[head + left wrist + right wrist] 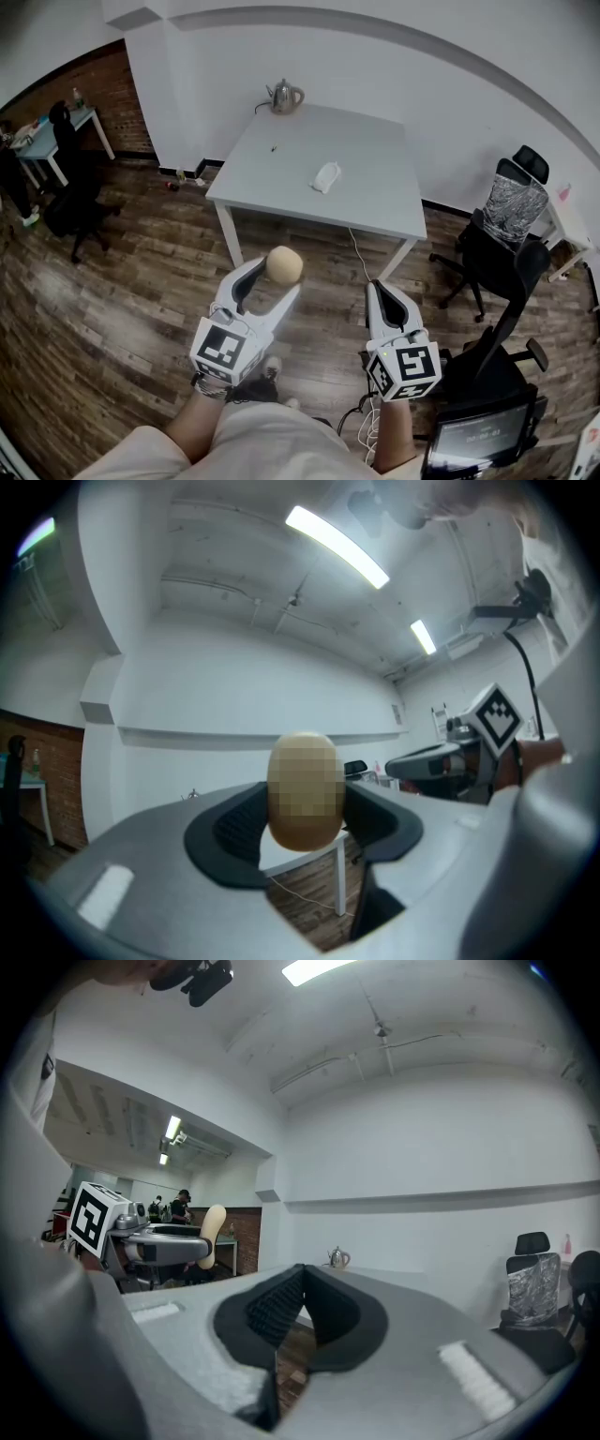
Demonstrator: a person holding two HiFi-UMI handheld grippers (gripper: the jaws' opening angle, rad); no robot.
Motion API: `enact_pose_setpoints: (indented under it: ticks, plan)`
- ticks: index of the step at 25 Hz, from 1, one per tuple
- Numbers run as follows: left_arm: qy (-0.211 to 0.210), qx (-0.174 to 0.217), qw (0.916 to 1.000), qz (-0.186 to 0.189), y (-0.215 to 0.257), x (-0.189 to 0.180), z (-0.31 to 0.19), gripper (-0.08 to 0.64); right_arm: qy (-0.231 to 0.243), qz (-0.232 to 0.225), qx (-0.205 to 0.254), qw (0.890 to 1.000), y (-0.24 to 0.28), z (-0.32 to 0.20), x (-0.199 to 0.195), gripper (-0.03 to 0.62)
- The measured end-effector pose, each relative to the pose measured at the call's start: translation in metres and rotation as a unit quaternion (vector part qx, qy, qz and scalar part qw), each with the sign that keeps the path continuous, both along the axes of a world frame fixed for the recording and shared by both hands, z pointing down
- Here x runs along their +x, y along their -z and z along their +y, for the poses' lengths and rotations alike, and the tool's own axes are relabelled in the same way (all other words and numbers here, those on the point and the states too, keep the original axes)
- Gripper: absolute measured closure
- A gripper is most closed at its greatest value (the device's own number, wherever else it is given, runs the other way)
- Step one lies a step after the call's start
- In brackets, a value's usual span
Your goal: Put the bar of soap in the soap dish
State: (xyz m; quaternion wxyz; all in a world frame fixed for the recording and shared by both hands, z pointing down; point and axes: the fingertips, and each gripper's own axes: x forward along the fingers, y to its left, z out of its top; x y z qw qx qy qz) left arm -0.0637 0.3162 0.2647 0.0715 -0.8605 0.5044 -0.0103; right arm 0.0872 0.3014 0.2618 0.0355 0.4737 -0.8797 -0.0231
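Your left gripper has its jaws clamped on the bar of soap. The tan oval stands on end between the two dark pads and is held up in the air, short of the table. Your right gripper holds nothing; its jaws are closed, tip against tip, and it hangs level beside the left one.

The soap dish, a small white shape, sits near the middle of the white table, well apart from the soap. A strip of wooden floor lies between you and the table's near edge. On the table's far side stands a metal kettle, well clear of the dish, and a tiny dark item lies to the left of the dish. A thin cable drops from the near edge of the table to the floor, just ahead of your right gripper. Black office chairs crowd in at your right, close to that gripper. Another chair and a second table stand far off to the left by the brick wall.
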Motion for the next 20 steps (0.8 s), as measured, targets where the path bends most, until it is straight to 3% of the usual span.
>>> enact_pose_setpoints:
  ticks: [4, 20]
  plan:
    - [-0.004, 0.000, 1.0000, 0.001, 0.003, -0.004, -0.010, 0.291, 0.006, -0.012, 0.010, 1.000, 0.008, -0.007, -0.007, 0.591]
    - [-0.028, -0.008, 0.9993, 0.025, -0.002, -0.014, -0.061, 0.291, -0.005, 0.015, -0.016, 1.000, -0.007, -0.052, -0.021, 0.589]
